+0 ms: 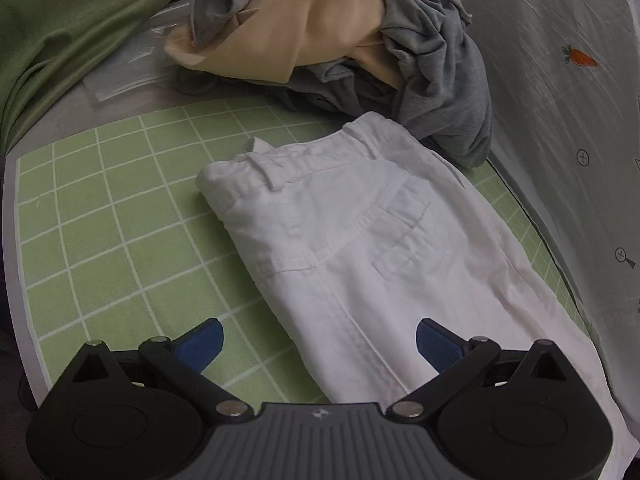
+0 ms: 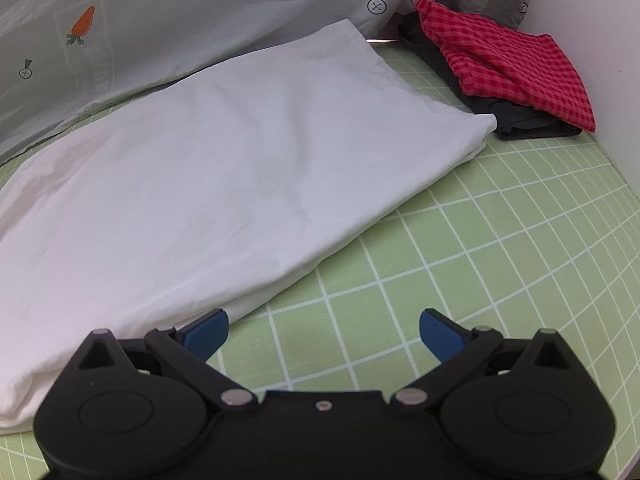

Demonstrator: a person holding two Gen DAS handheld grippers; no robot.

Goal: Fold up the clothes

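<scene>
White trousers [image 1: 360, 240] lie folded lengthwise on the green grid mat [image 1: 100, 220], waistband and back pocket toward the far side in the left wrist view. Their leg end [image 2: 200, 168] stretches across the mat [image 2: 500, 260] in the right wrist view. My left gripper [image 1: 320, 344] is open and empty, hovering just above the trousers' near part. My right gripper [image 2: 324, 336] is open and empty, with its left fingertip [image 2: 208, 334] at the trousers' near edge.
A pile of grey and cream clothes [image 1: 340, 40] lies at the far end of the mat, with green cloth [image 1: 60, 40] at its left. A folded red checked garment on a dark one [image 2: 504, 68] sits at the far right corner. A pale carrot-print sheet [image 2: 160, 20] borders the mat.
</scene>
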